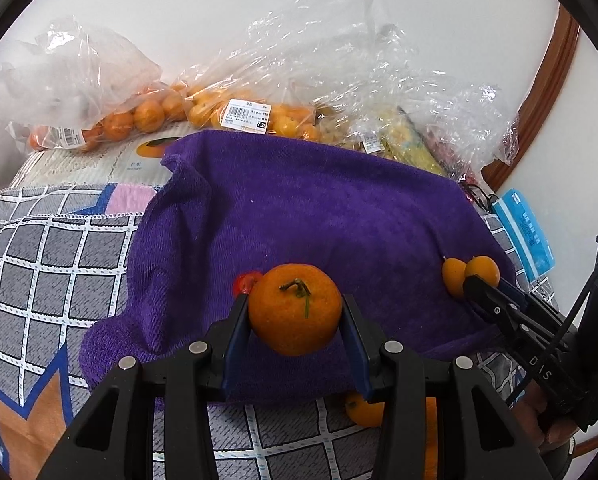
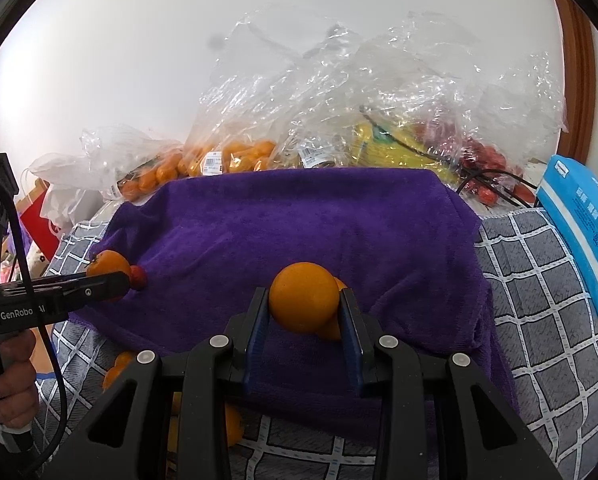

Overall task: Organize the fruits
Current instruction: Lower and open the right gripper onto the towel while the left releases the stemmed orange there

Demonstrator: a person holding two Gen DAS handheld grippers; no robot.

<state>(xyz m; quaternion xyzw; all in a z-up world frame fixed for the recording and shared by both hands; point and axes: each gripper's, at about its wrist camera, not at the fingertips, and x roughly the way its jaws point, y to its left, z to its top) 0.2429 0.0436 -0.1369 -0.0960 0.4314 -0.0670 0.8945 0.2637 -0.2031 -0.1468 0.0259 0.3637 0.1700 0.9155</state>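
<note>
My left gripper [image 1: 295, 312] is shut on a stemmed orange mandarin [image 1: 295, 308], held just above a purple towel [image 1: 319, 220]. A small red fruit [image 1: 245, 282] lies on the towel right behind it. My right gripper [image 2: 303, 308] is shut on a smooth orange fruit [image 2: 303, 296], with a second orange fruit [image 2: 333, 328] touching it on the towel [image 2: 299, 220]. In the left wrist view the right gripper [image 1: 475, 284] holds one of two small orange fruits [image 1: 481, 270] at the towel's right edge. In the right wrist view the left gripper [image 2: 119, 280] holds the mandarin [image 2: 107, 264] at left.
Clear plastic bags of oranges [image 1: 147, 116] and yellow fruit [image 1: 407, 140] pile against the wall behind the towel. Red fruit in a bag [image 2: 487, 168] lies at back right. A blue packet [image 2: 583, 224] lies on the grey checked cloth [image 1: 39, 248]. Loose oranges [image 2: 119, 364] lie below the towel's front edge.
</note>
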